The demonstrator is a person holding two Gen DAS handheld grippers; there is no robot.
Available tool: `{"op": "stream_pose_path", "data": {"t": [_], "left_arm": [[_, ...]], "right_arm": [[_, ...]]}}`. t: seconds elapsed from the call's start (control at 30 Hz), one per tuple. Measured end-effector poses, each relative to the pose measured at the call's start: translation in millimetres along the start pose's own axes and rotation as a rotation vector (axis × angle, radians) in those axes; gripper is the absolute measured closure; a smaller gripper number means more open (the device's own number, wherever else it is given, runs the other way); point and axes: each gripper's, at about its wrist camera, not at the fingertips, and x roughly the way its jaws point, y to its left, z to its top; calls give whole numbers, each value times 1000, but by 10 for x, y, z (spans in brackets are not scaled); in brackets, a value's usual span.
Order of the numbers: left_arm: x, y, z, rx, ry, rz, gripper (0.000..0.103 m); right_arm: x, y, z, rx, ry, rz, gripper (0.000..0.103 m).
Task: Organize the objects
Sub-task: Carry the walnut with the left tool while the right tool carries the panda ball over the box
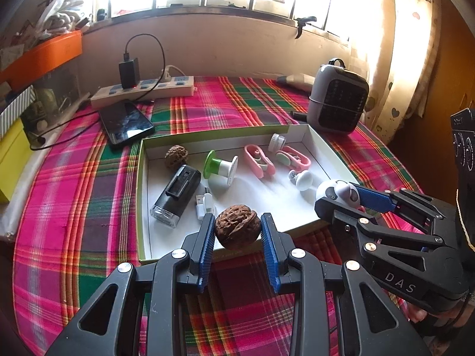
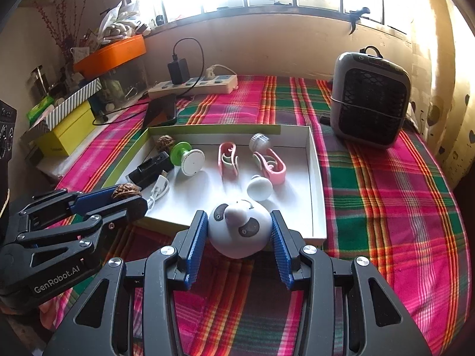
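My left gripper [image 1: 237, 226] is shut on a brown walnut [image 1: 237, 230] and holds it over the near edge of the shallow white box [image 1: 319, 144]. My right gripper [image 2: 239, 229] is shut on a white panda-face toy [image 2: 239, 231] at the box's near right edge; it also shows in the left wrist view [image 1: 337, 193]. In the box lie a second walnut [image 1: 176, 155], a black device [image 1: 177, 196], a green-and-white spool [image 1: 221, 167], two pink clips [image 1: 259, 160], a white knob [image 1: 303, 179] and a white USB adapter [image 1: 204, 204].
A grey heater [image 2: 369, 98] stands at the back right on the plaid cloth [image 2: 386, 195]. A phone [image 1: 126, 124] and a power strip [image 1: 142, 90] with a charger lie at the back left. Boxes and an orange tray [image 2: 111, 55] line the left side.
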Motion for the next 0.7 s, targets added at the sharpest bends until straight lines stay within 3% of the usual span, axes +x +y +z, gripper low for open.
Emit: {"op": "stream_pose_path", "data": {"t": [0.7], "left_arm": [[220,147,78,-25,25,33,74]], "right_arm": [[474,42,176,-30,76,110,59]]}}
